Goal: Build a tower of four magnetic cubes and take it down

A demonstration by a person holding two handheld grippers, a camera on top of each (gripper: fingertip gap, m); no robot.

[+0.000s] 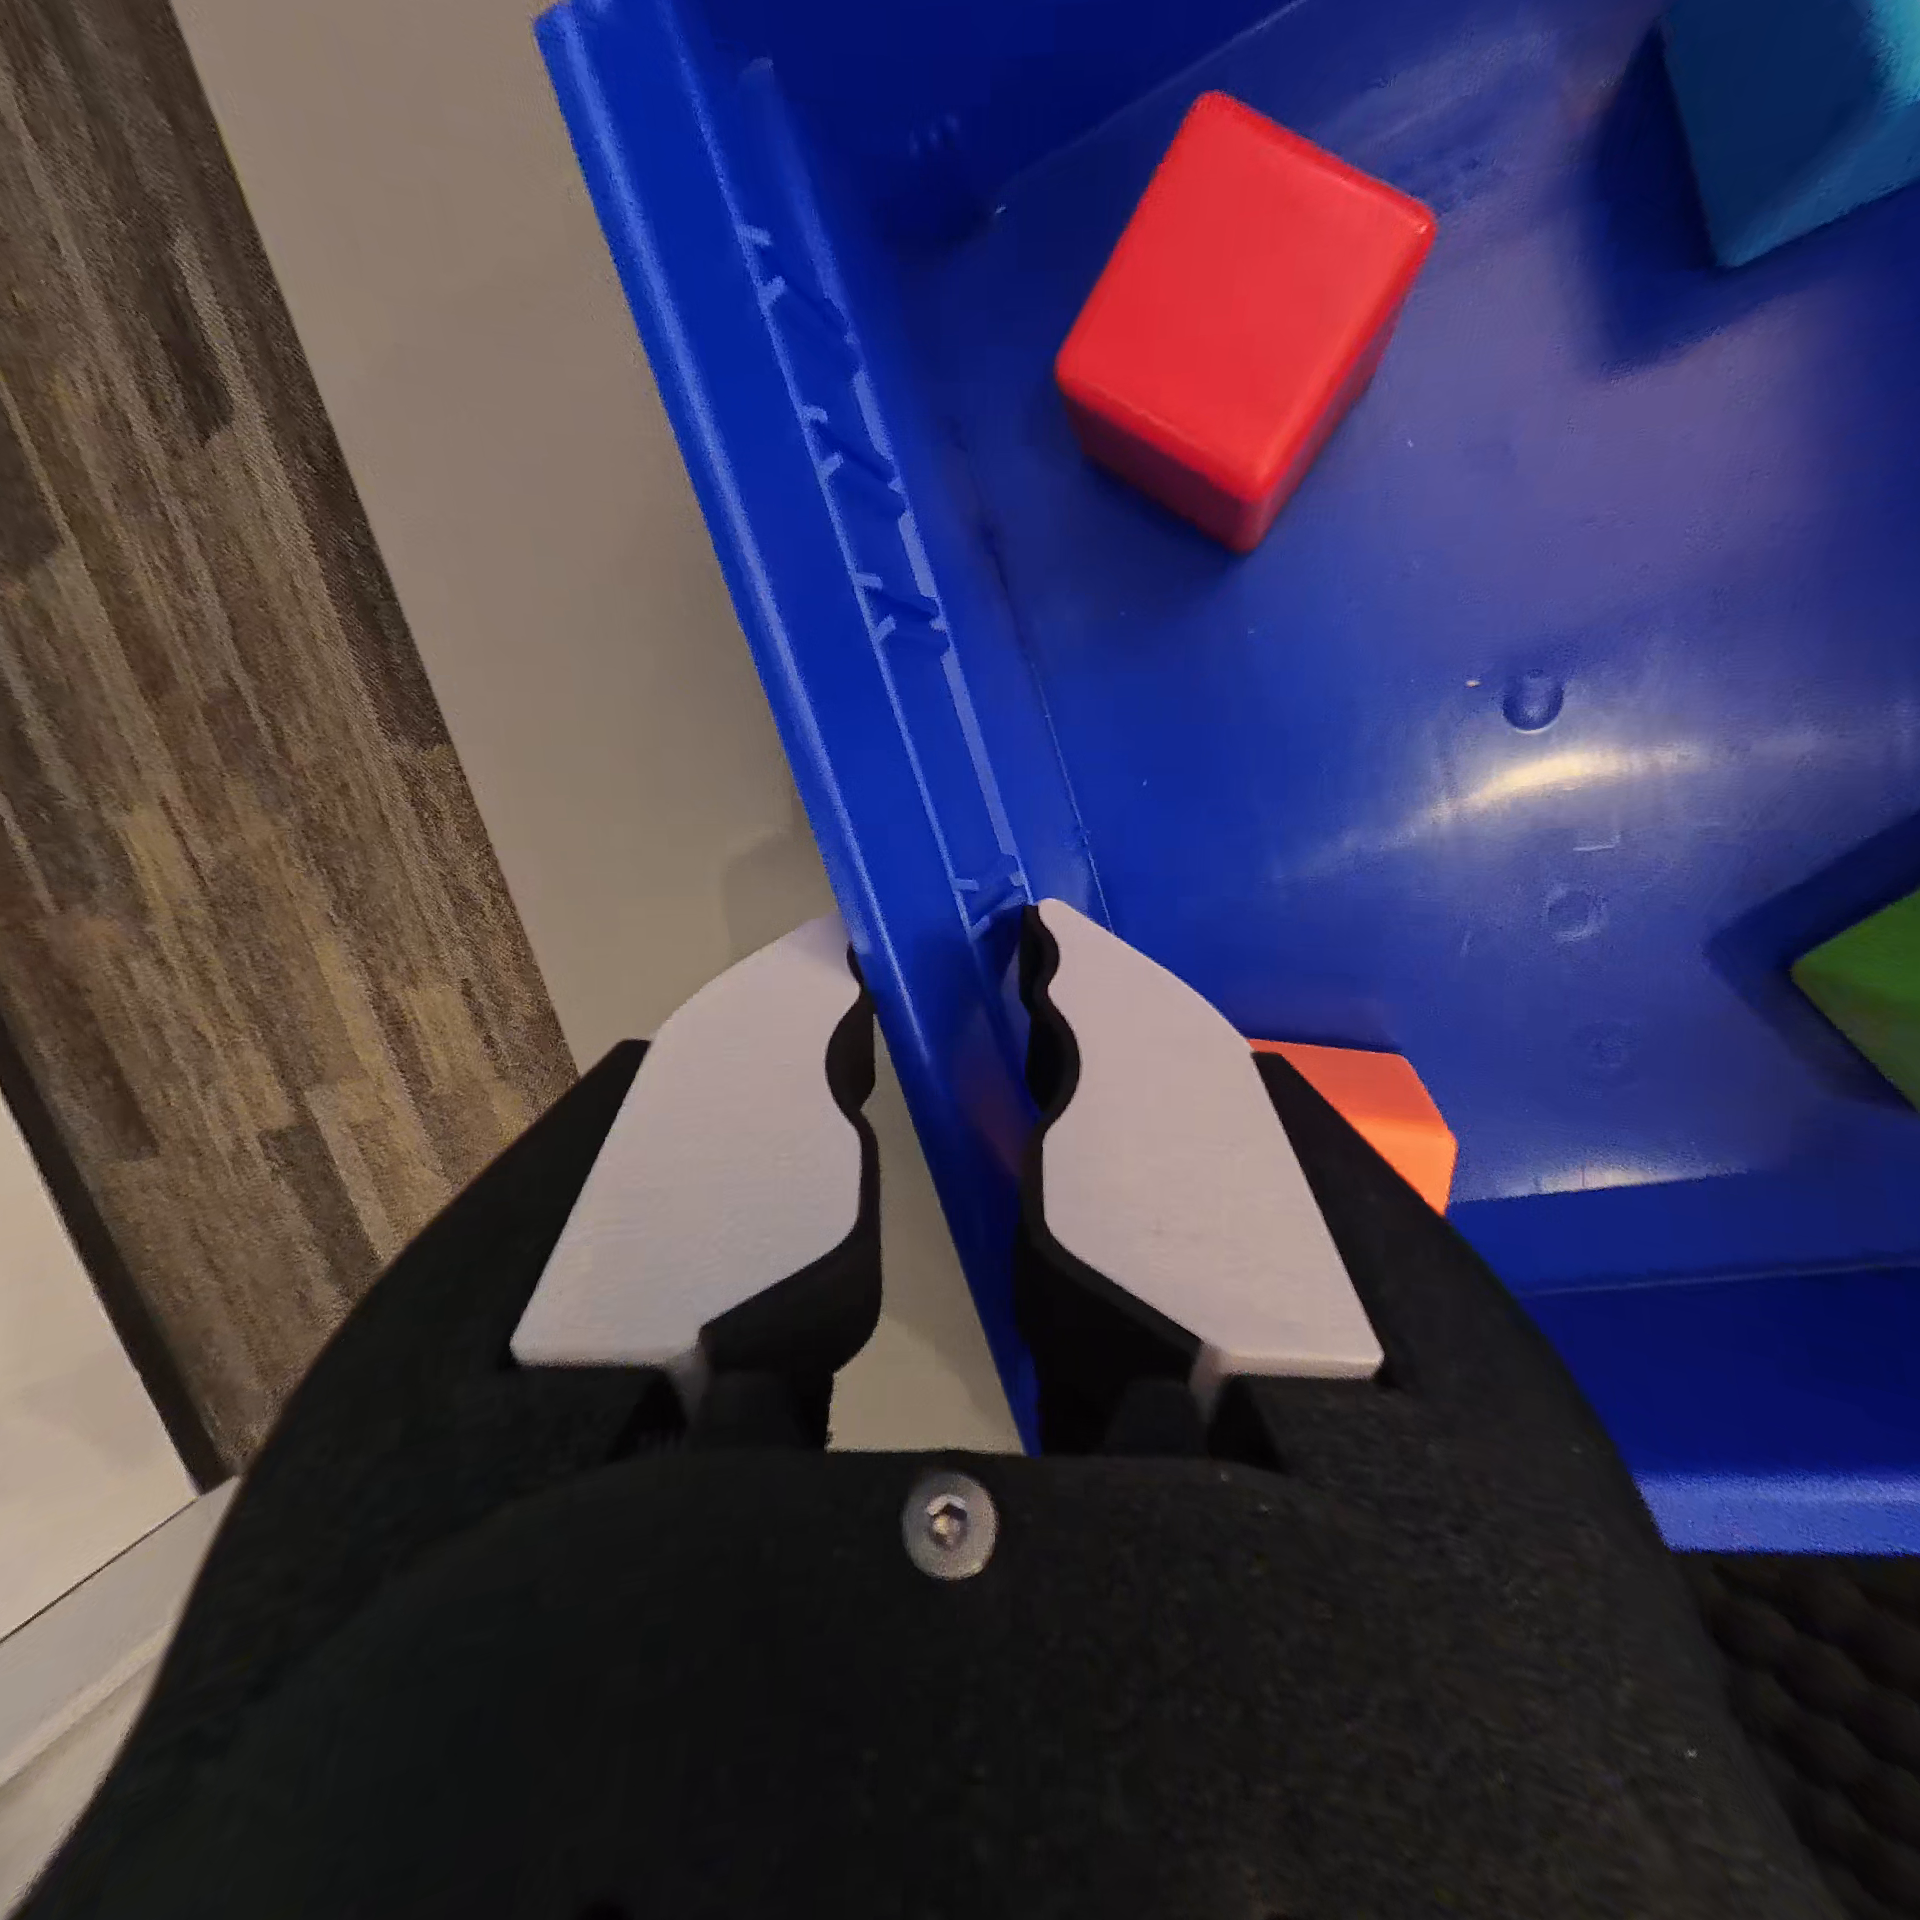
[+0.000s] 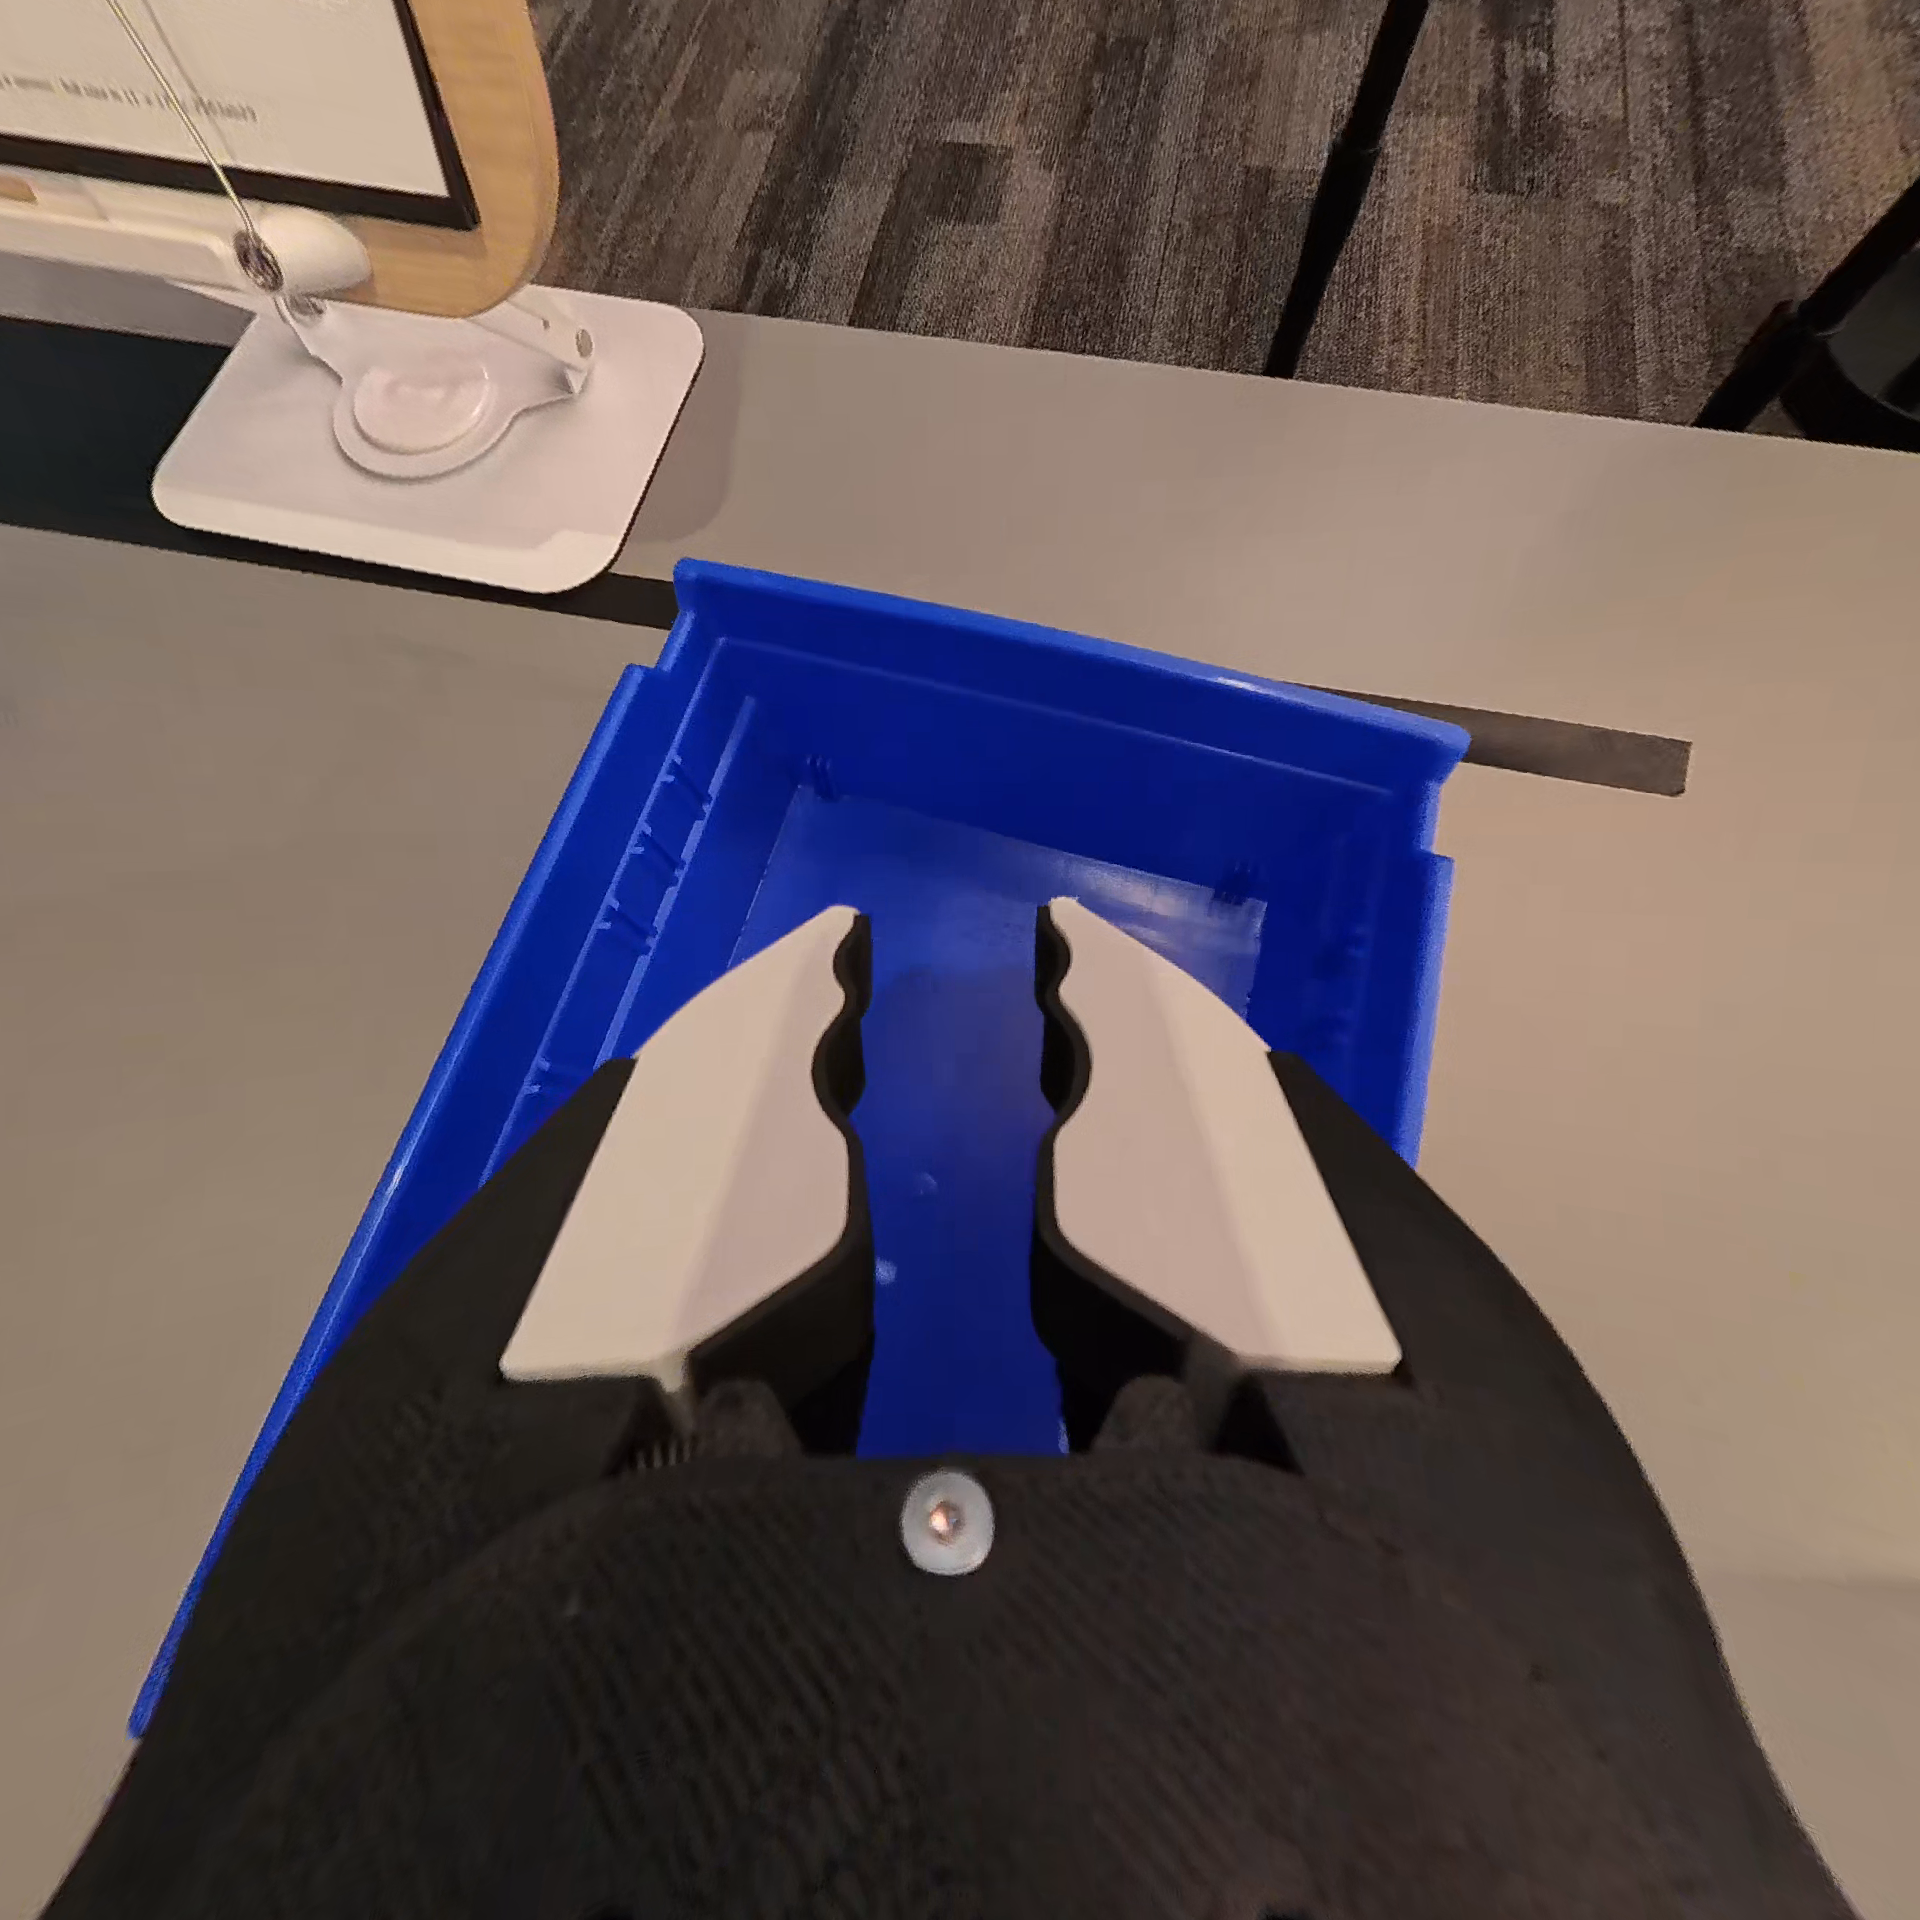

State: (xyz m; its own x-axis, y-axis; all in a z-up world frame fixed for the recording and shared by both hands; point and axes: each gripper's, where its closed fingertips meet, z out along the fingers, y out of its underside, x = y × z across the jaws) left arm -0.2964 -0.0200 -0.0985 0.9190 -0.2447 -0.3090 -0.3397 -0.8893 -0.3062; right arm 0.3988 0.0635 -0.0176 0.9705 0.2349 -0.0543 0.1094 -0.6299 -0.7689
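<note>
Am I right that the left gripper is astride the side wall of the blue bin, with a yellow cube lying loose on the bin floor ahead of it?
Not quite: the cube ahead of it is red, not yellow, as the left wrist view shows. The rest stands: the left gripper is astride the side wall of the blue bin, and the cube lies loose on the bin floor.

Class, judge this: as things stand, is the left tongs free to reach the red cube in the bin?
Probably not directly: the left tongs straddle the blue bin's wall; lifted off it, nothing blocks the red cube.
</note>
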